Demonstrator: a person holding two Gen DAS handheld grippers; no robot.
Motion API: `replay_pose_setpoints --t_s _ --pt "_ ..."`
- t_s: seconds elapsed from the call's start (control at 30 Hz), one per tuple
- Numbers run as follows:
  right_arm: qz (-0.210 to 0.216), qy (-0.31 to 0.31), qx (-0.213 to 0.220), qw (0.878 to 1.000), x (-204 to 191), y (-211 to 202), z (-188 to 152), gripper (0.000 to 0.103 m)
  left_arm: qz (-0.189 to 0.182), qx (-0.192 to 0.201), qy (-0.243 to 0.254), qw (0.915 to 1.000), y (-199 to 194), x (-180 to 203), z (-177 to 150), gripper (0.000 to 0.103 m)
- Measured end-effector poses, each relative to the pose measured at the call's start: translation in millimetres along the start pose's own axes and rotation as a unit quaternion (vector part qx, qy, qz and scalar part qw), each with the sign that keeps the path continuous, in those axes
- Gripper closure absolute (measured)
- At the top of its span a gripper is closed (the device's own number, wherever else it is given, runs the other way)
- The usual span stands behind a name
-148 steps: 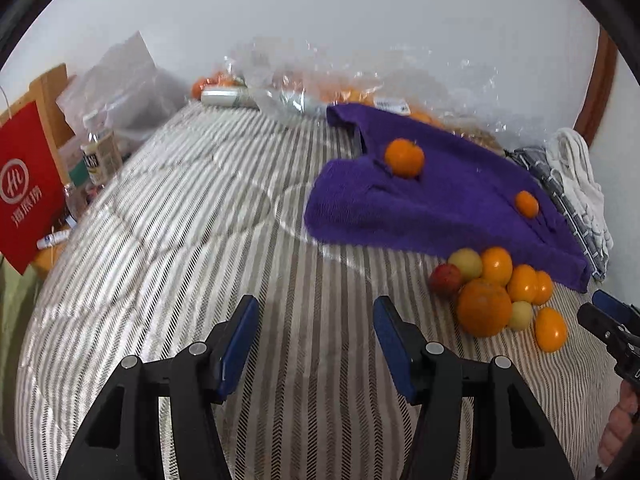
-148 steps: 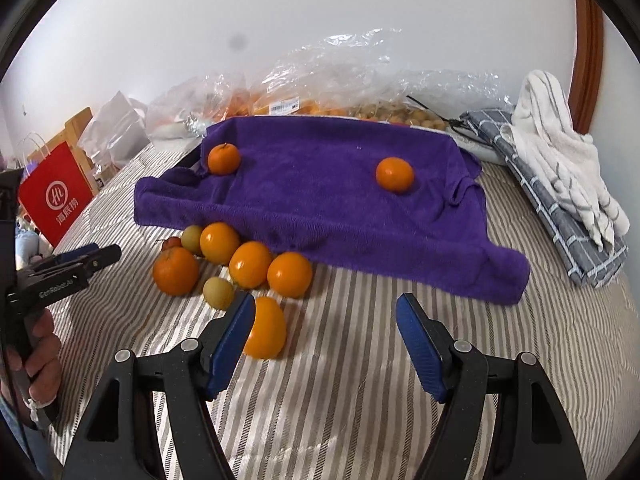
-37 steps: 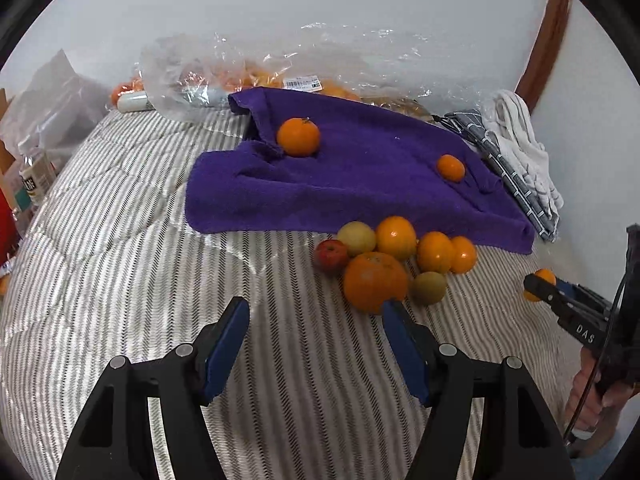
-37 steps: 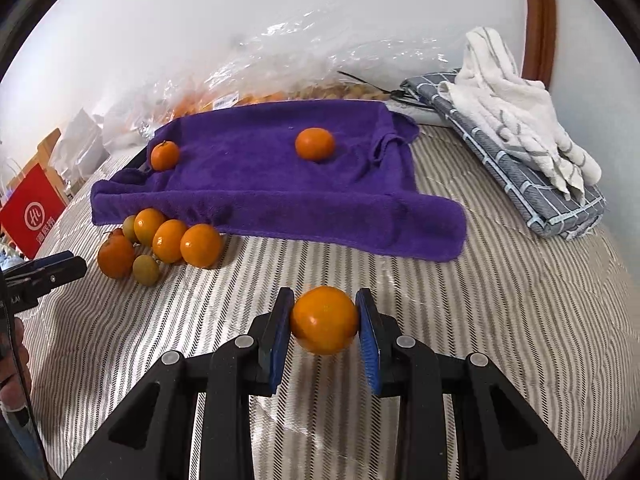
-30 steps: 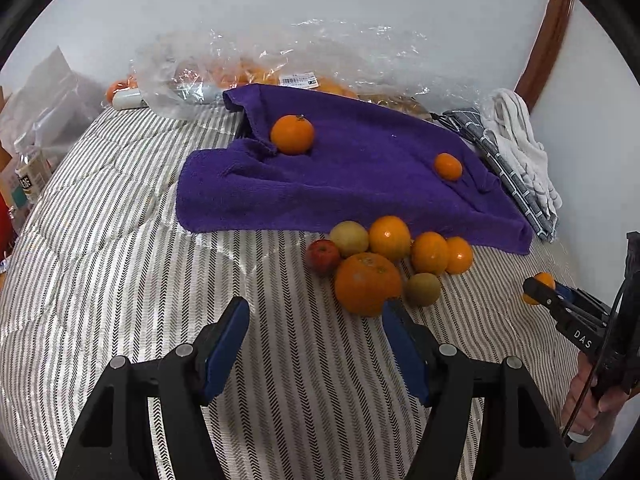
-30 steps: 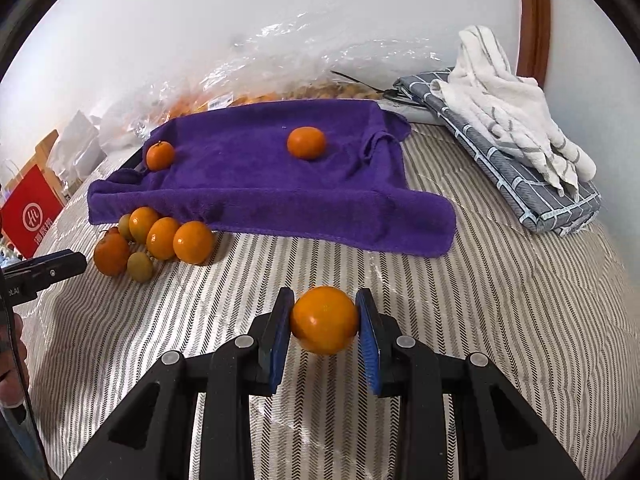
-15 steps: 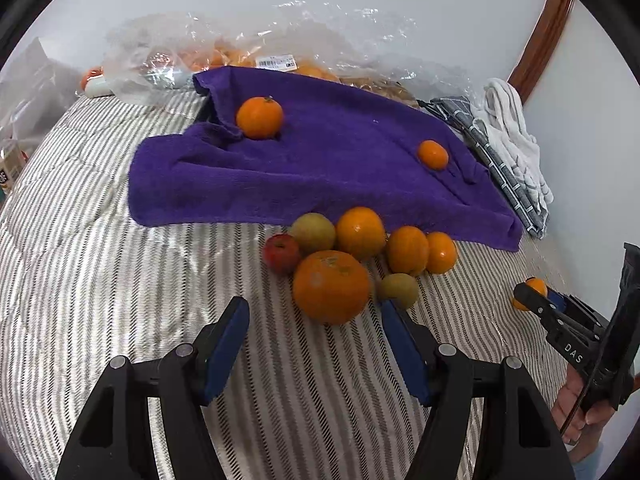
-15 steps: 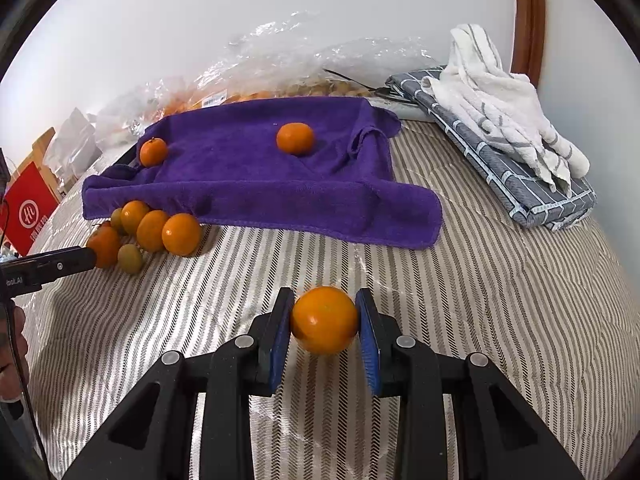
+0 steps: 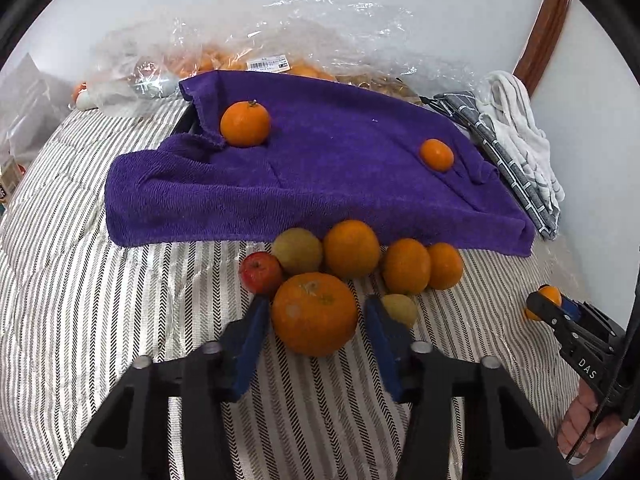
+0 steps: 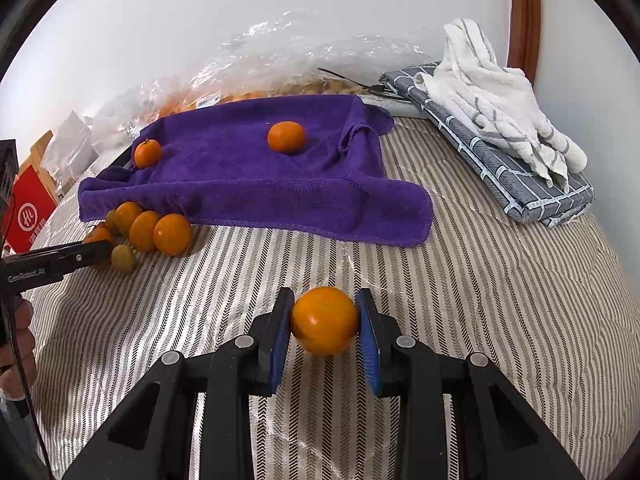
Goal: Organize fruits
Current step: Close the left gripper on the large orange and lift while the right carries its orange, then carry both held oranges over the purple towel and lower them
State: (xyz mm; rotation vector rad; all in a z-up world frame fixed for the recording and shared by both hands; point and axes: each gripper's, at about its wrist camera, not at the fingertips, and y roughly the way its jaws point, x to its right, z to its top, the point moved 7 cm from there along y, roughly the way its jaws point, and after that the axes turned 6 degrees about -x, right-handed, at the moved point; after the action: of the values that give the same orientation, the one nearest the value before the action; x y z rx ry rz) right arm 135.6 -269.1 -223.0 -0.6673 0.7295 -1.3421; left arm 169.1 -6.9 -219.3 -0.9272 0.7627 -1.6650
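Large orange (image 9: 315, 314) between closing left claw (image 9: 314, 344), angled down, right claw (image 10: 323, 336) clamping orange (image 10: 324, 320)

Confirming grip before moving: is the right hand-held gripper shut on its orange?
Shut. The right hand-held gripper has its blue pads pressing both sides of the orange, no gap showing.

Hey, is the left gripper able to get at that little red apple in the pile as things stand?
Probably not right away. The left gripper has just been closing its jaws around the big orange, which sits directly in front of the red apple. The apple is also wedged against a yellowish fruit, leaving little room.
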Motion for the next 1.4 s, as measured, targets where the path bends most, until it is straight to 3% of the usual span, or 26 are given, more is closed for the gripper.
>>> replay_pose_setpoints --t_s 0.57,1.4 --pt "-0.008 -0.007 0.015 1.000 -7.0 -13.9 17.8 0.071 -0.021 0.028 -0.012 0.9993 -34.7 -5.0 2.8 0.064" --pt "0.023 -0.004 0.061 0.998 -32.7 -22.6 96.3 0.071 -0.005 0.094 -0.014 0.9955 -79.6 -21.3 61.7 0.064"
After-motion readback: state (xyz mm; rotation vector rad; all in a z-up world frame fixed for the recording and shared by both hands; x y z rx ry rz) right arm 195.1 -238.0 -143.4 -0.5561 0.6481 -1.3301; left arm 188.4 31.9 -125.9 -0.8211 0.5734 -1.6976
